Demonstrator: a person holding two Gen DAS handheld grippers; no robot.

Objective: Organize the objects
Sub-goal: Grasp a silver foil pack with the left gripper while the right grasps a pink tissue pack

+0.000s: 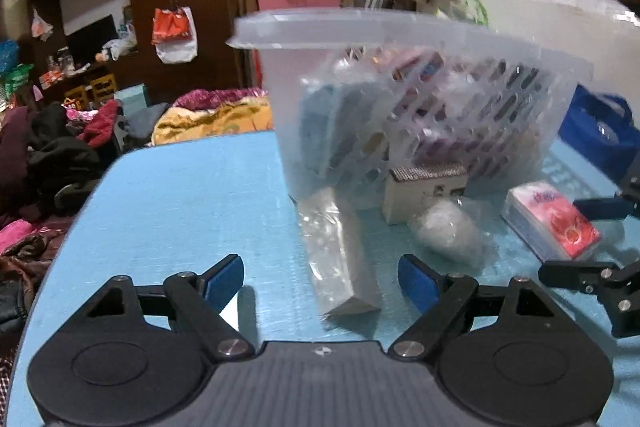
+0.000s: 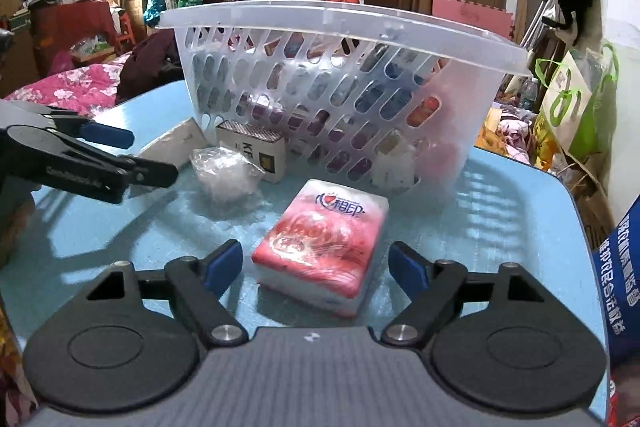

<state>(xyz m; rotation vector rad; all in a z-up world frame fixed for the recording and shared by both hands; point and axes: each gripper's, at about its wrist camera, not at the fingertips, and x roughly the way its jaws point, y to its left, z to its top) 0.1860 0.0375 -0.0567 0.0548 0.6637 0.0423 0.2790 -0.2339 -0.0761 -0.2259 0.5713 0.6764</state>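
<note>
On a pale blue tabletop (image 2: 500, 227) in a cluttered room, I work both handheld grippers toward loose items lined up before a translucent slotted basket (image 2: 320, 75) that already holds assorted packets, which I read as the bin everything is meant to go into. My right gripper (image 2: 316, 267) sits low over a pink-and-white tissue pack (image 2: 324, 247), its blue pads spread to either side of the pack's near end with a visible gap on both flanks, so nothing is pinched yet; the pack lies flat, angled toward the basket wall. My left gripper (image 1: 322, 281) is likewise spread and empty, straddling the near end of a long clear-wrapped box (image 1: 340, 255) that runs away toward the basket; the near end lies between the pads, closer to the right one, but touches neither. Between the two targets sit a crumpled clear plastic bag (image 1: 446, 227) and a small cardboard box (image 1: 424, 193) leaning by the basket's foot. Motion blur in the left view softens the basket's contents, so what is in there I can only guess at. Each hand appears lined up to close on its own item next.
</note>
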